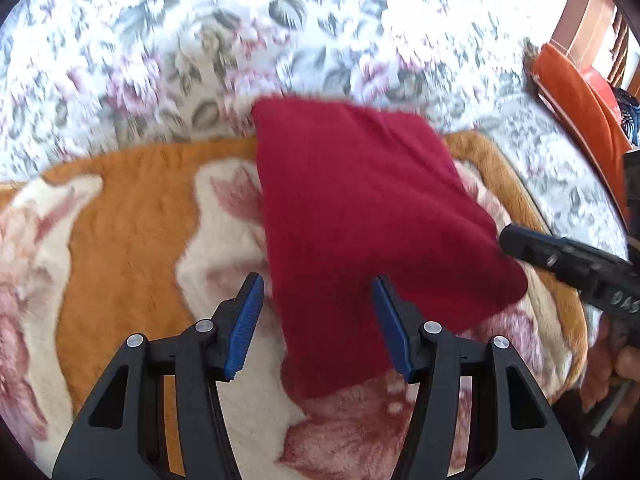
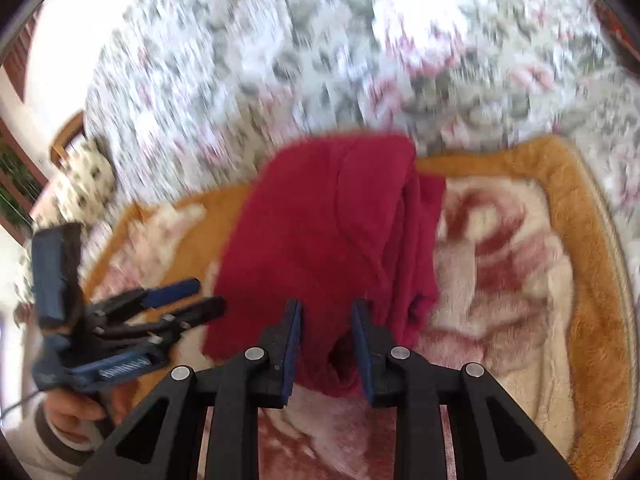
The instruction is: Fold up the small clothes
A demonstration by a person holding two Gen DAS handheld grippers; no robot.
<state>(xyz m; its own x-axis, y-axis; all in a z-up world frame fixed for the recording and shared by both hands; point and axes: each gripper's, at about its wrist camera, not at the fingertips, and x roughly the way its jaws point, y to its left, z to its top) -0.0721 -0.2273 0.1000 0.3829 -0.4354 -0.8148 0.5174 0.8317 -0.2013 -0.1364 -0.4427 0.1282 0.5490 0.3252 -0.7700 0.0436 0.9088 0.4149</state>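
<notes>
Hovering — left hand-held gripper point(image 1: 318, 294) wide open | red cloth point(image 1: 372, 216) untouched

Both wrist views steeply down, close – shared red cloth point(image 1: 372, 216), somewhat blurred.

I've got a bed point(image 1: 180, 40) under a floral sheet point(image 2: 280, 60), grey leaves and pink blooms on white. On the sheet lies a plush blanket point(image 1: 132, 208), orange border, cream middle with pink-red flowers. On the blanket sits a folded red cloth point(image 1: 360, 208), its far edge reaching over the blanket's edge onto the sheet. An orange cushion point(image 1: 576, 96) rests at the bed's far right in my left view.
</notes>
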